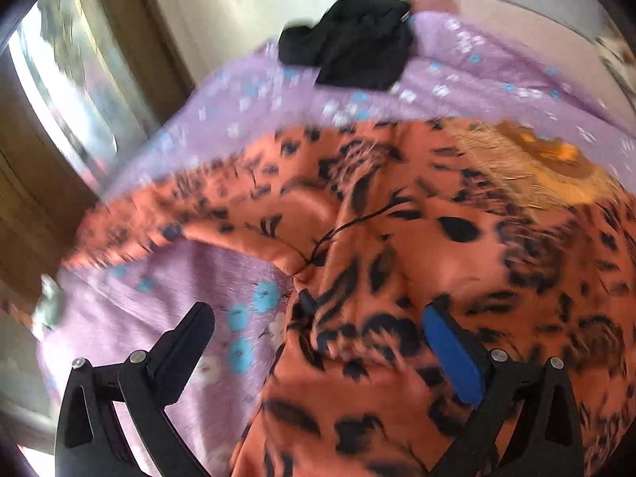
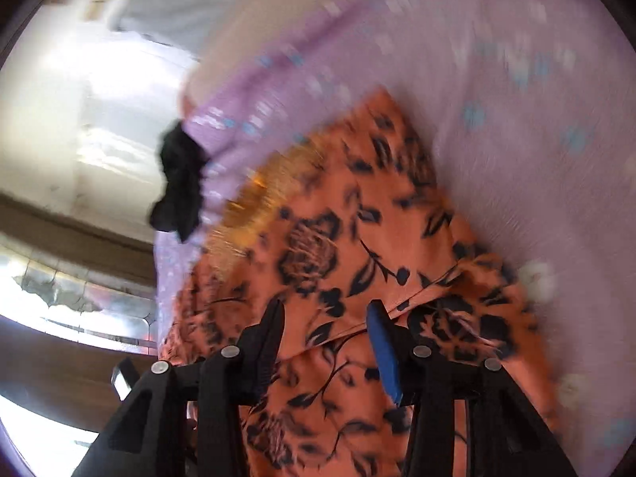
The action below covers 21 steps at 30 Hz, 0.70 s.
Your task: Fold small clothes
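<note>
Spreading across the lilac bedsheet (image 1: 131,318) is the orange garment (image 1: 417,238), a thin, slightly shiny cloth printed all over with black roses, leaves and stems. It lies rumpled rather than flat: soft ridges run through its middle, one edge is turned over on itself, and a loose black thread curls across the folds. Toward the far side, a patch of golden-yellow embroidery (image 1: 548,175) shows on it, fringed with fine stitching. The sheet beneath carries small blue and white flowers, and near its far edge sits a crumpled black garment (image 1: 353,41), well apart from the orange one.

Over the near part of the orange cloth, the left gripper (image 1: 314,326) hangs with its jaws wide, one finger above the lilac sheet and the blue-padded finger above the print; nothing is pinched between them. On the other side, the right gripper (image 2: 330,326) points down at the same cloth with its jaws at a narrower gap, a seam of the fabric lying between the fingers. Whether its pads actually press the cloth I cannot tell, since both views are smeared with blur.
</note>
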Each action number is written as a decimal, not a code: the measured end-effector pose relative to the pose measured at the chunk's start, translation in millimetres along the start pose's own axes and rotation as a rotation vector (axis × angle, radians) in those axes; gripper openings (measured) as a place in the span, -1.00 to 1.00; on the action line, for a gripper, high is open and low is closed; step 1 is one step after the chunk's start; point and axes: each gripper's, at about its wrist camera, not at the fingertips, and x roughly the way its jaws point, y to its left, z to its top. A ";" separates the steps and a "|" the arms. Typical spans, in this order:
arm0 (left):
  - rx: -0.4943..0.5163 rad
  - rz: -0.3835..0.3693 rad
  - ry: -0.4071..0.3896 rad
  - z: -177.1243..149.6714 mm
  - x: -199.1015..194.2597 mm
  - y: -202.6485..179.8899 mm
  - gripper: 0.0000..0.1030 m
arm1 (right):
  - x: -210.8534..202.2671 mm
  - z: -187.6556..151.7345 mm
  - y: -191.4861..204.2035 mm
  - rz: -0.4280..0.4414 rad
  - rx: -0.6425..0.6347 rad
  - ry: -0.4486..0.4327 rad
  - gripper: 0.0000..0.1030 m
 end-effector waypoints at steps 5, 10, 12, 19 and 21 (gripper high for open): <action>0.107 -0.048 -0.178 0.0 -117.3 -39.0 1.00 | -115.5 -19.2 13.8 0.045 -0.101 -0.226 0.34; 0.125 -0.149 -0.386 26.1 -250.6 -90.2 1.00 | -213.6 -55.1 28.5 -0.018 -0.244 -0.325 0.37; 0.150 -0.188 -0.477 30.8 -301.2 -111.3 1.00 | -252.3 -71.9 30.5 -0.041 -0.280 -0.347 0.37; 0.228 -0.412 -0.716 16.1 -442.1 -157.2 1.00 | -364.1 -109.6 20.5 -0.154 -0.331 -0.526 0.37; 0.241 -0.454 -0.743 11.0 -463.6 -159.5 1.00 | -389.5 -117.2 21.2 -0.165 -0.328 -0.568 0.37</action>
